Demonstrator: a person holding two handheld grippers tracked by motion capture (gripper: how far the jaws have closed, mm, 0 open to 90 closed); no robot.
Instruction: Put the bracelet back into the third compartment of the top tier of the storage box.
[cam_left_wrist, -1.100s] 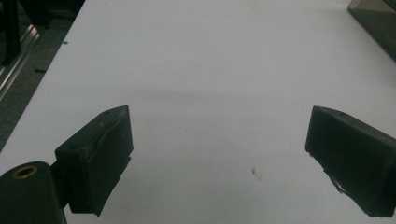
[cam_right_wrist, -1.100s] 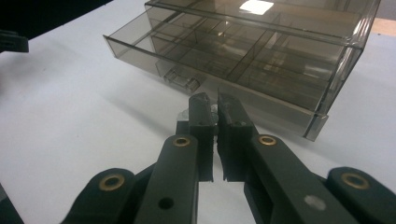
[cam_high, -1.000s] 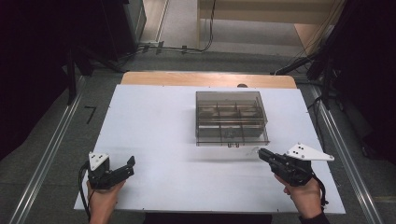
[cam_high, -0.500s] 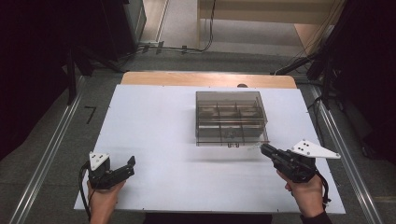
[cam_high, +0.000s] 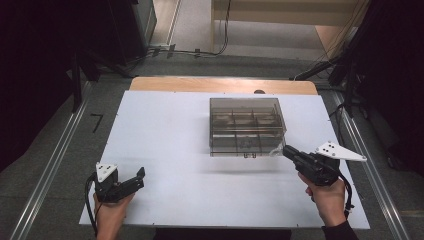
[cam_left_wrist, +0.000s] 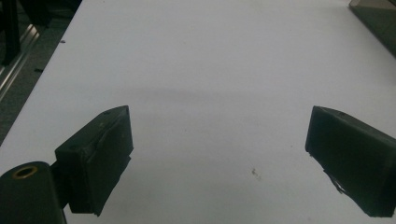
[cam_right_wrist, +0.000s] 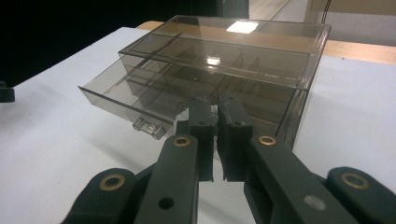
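Note:
A smoky clear drawer box (cam_high: 246, 125) stands on the white table (cam_high: 165, 135), right of centre. In the right gripper view the drawer box (cam_right_wrist: 224, 60) has its lower drawer (cam_right_wrist: 116, 100) pulled out a little, with a clear handle (cam_right_wrist: 149, 127) on its front. My right gripper (cam_high: 285, 149) sits at the box's near right corner. Its jaws are shut on a small clear whitish piece (cam_right_wrist: 213, 111), and the same piece (cam_high: 274, 150) pokes out at the tips in the high view. My left gripper (cam_high: 133, 179) hovers open near the front left edge, nothing between its fingers (cam_left_wrist: 100, 149).
The white table (cam_left_wrist: 210, 56) stretches bare ahead of the left gripper. A wooden strip (cam_high: 220, 85) runs along the far edge. Metal rails (cam_high: 50, 165) flank the table on both sides, and cables (cam_high: 190, 50) lie on the floor beyond.
My right gripper has drifted slightly right and forward, staying at the box's near right corner. The left gripper has barely moved.

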